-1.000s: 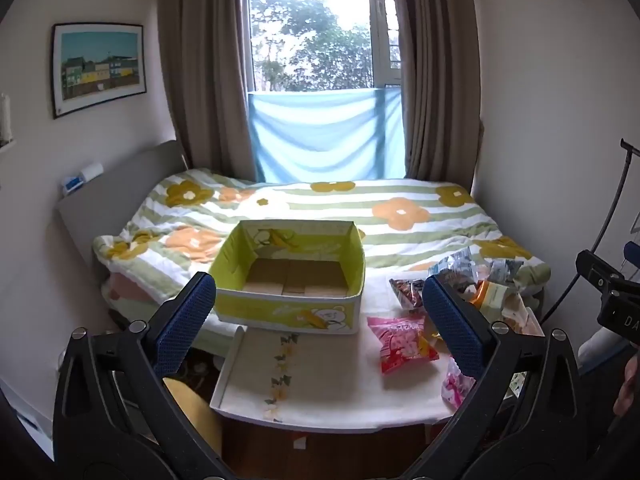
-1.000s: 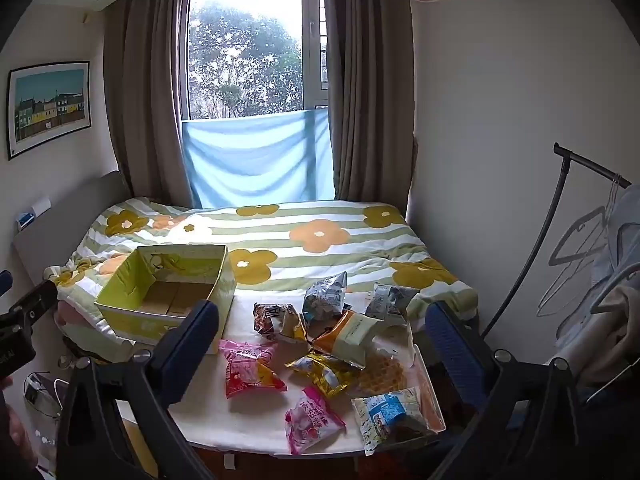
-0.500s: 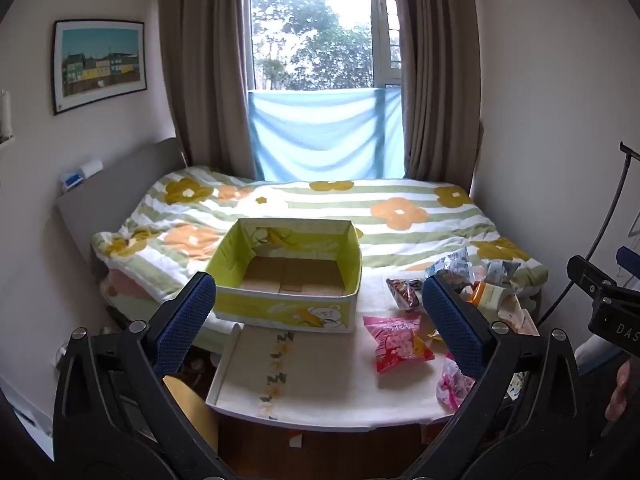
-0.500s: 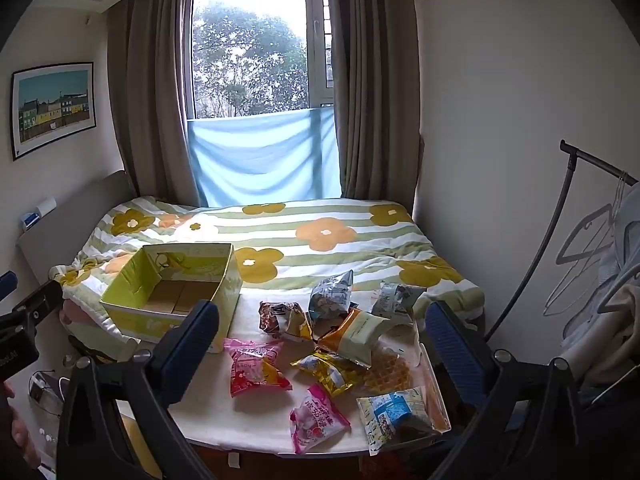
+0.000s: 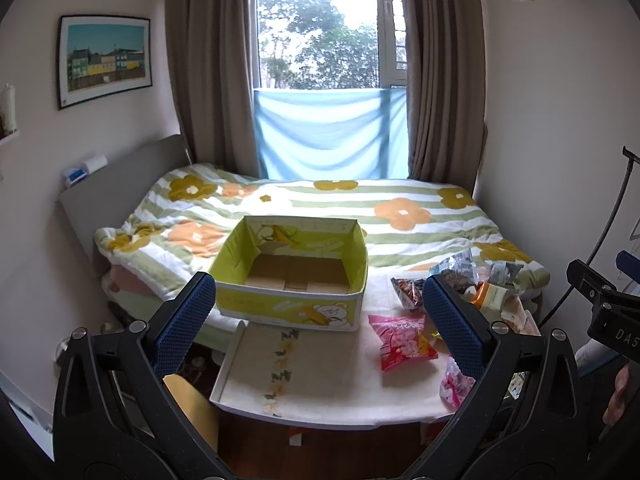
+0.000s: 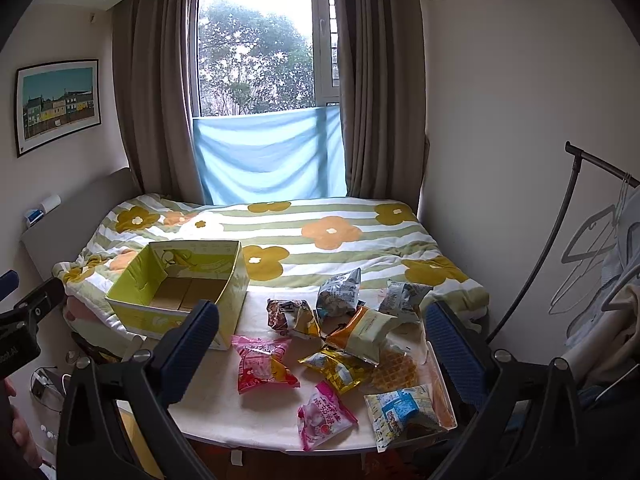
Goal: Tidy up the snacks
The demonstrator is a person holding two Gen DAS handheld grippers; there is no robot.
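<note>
Both grippers, left and right, hang wide open and empty, lined up over the empty yellow-green cardboard box and the scattered foil snack packets, ready for sorting.

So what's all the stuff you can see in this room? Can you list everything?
box: 1, yellow-green cardboard, open and empty, left end of the table
table: 1, white top, in front of the bed
snack packets: about nine, pink, yellow, brown, silver, orange and blue-white, loose on the table right of the box
waffle: 1, golden, among the packets
bed: 1, green-striped quilt with orange and yellow flowers
window: 1, trees outside, brown curtains at both sides
blue cloth: 1, across the lower window
picture: 1, colourful houses, left wall
clothes rack: 1, dark metal with hangers, right
left gripper: black with blue pads, open, empty
right gripper: black with blue pads, open, empty
</note>
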